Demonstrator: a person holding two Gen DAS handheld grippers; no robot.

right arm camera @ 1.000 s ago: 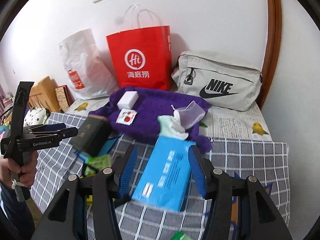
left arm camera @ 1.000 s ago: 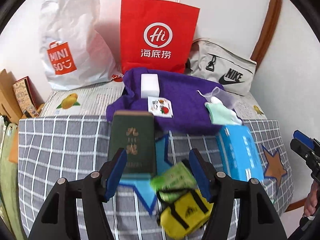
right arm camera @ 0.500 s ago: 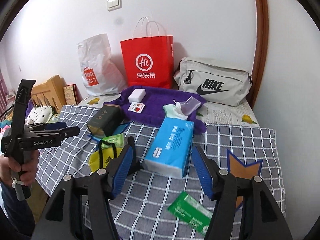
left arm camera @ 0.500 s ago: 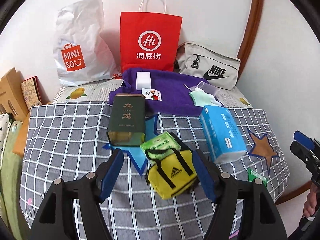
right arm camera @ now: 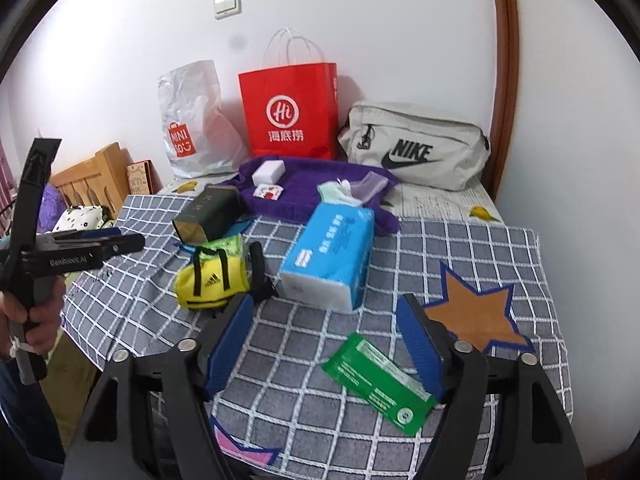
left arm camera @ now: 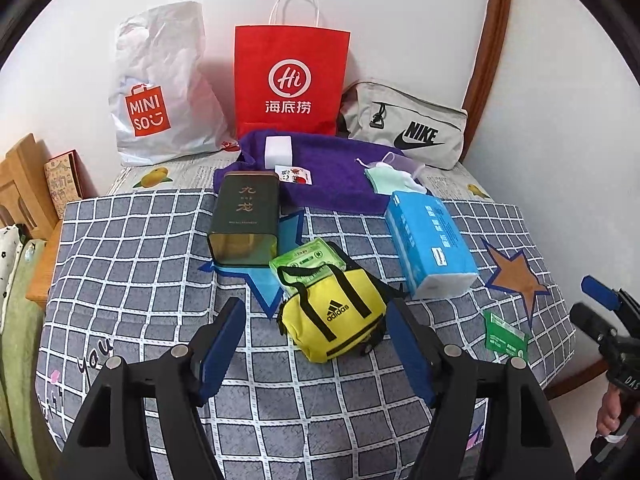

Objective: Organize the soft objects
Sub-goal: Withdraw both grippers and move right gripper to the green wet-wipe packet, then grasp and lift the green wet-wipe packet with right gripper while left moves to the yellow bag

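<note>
On the grey checked cloth lie a yellow Adidas pouch (left arm camera: 334, 316) (right arm camera: 212, 276), a light green wipes pack (left arm camera: 306, 260) behind it, a blue tissue pack (left arm camera: 430, 242) (right arm camera: 332, 256) and a flat green packet (left arm camera: 505, 336) (right arm camera: 378, 384). A purple towel (left arm camera: 332, 172) (right arm camera: 316, 184) at the back carries a white sponge (left arm camera: 278, 147), a small sachet (left arm camera: 293, 173) and a mint cloth (left arm camera: 390, 179). My left gripper (left arm camera: 316, 344) is open and empty, just in front of the yellow pouch. My right gripper (right arm camera: 326, 340) is open and empty, above the green packet.
A dark green tin (left arm camera: 244, 216) lies by the towel. A red paper bag (left arm camera: 291, 84), a white Miniso bag (left arm camera: 160, 84) and a grey Nike bag (left arm camera: 404, 128) stand against the wall. Wooden furniture (left arm camera: 20, 176) is at the left. The bed's edge runs near the grippers.
Both grippers have pulled back and up from the bed, so more of the cloth shows. The yellow pouch, tissue pack and green packet have come into fuller view. Jaws stay open.
</note>
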